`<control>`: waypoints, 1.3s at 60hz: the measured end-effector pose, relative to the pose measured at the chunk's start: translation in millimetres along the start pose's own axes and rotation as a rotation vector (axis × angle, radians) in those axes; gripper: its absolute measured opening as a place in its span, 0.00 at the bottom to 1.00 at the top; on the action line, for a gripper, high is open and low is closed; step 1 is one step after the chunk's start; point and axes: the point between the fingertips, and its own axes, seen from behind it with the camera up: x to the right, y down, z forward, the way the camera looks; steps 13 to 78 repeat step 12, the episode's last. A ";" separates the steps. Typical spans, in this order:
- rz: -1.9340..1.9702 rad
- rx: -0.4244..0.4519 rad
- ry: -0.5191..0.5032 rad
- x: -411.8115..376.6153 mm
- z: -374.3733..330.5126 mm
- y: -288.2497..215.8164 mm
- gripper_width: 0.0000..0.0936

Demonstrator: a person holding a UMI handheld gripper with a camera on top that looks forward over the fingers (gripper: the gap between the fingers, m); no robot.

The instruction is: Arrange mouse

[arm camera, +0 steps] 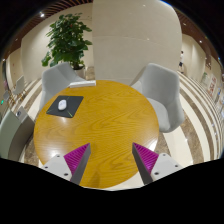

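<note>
A white mouse (64, 105) lies on a dark mouse mat (66, 105) at the far left of a round wooden table (105, 125). My gripper (111, 160) hovers over the near edge of the table, well short of the mouse and to its right. Its two fingers, with magenta pads (76, 157), stand wide apart with nothing between them.
Two grey chairs stand at the far side of the table, one at the left (62, 77) and one at the right (160, 90). A leafy green plant (66, 40) stands behind the left chair. A wide white pillar (135, 40) rises beyond the table.
</note>
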 end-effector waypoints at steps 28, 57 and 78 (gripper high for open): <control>-0.005 0.033 -0.019 1.5 -19.3 9.8 0.92; -0.005 0.033 -0.019 1.5 -19.3 9.8 0.92; -0.005 0.033 -0.019 1.5 -19.3 9.8 0.92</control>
